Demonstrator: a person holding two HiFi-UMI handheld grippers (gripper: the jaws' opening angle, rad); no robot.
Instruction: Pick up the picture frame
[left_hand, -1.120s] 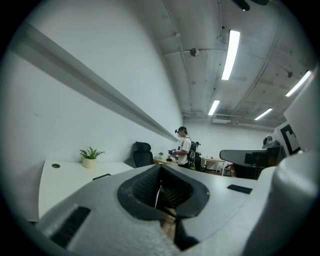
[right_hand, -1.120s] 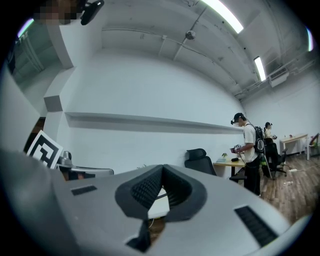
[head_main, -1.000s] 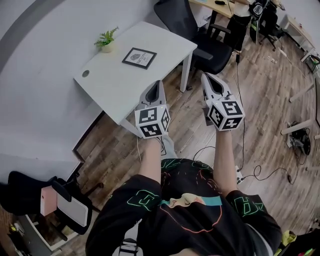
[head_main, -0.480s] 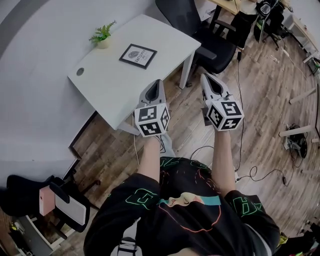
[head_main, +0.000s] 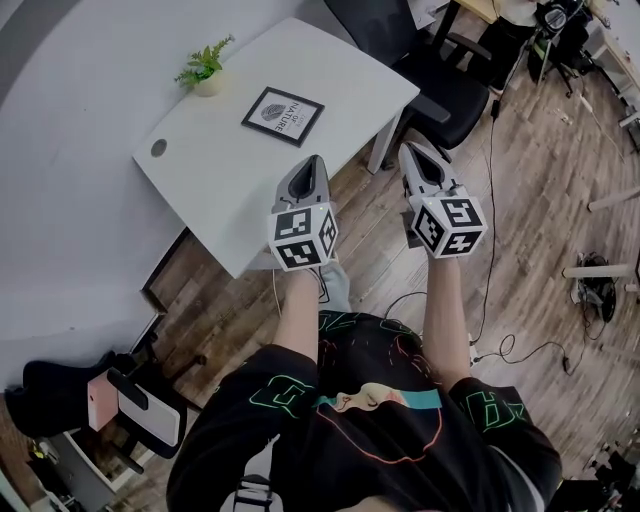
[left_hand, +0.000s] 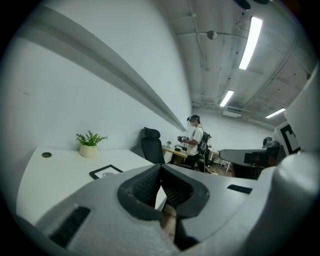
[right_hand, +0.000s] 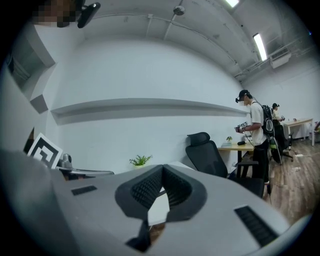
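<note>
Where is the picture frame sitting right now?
In the head view the picture frame lies flat on the white table, upper left, beside the small potted plant, ahead of the left gripper.

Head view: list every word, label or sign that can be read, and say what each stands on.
"NATURE": on the print in the picture frame, flat on the white table.
Smaller line above it: too small to read.
Cubes on the left gripper and right gripper: square coded markers, no words.
Shirt graphics: not legible as words.
</note>
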